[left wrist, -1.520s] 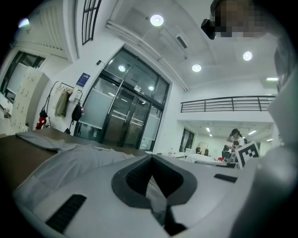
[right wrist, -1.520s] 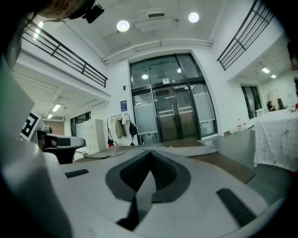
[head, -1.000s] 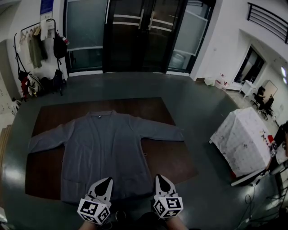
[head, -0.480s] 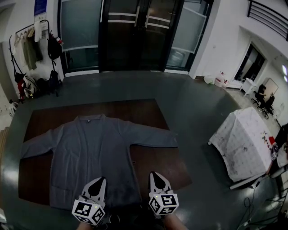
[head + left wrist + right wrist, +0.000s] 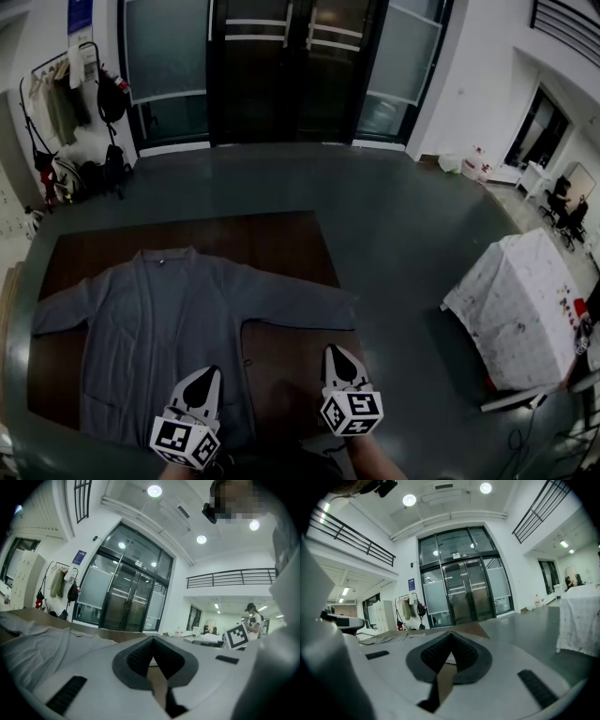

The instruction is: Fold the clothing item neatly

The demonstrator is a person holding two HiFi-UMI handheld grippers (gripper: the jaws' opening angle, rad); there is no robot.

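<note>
Both sets of fingers pinched shut, empty | left gripper (image 5: 201,382) and right gripper (image 5: 343,364) have slid right along jacket (image 5: 159,319) hem | right gripper now off jacket, below its sleeve (image 5: 300,309), over bare table (image 5: 281,246) | jacket flat, unfolded; fold not started

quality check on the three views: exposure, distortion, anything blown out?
Head view: dim overall, grey garment low in contrast on the brown mat, glass doors bowed by the lens. Left gripper view: fisheye with black corners, ceiling lights blown out. Right gripper view: same fisheye, railing curved, ceiling lights flaring, glass doors sharp.
</note>
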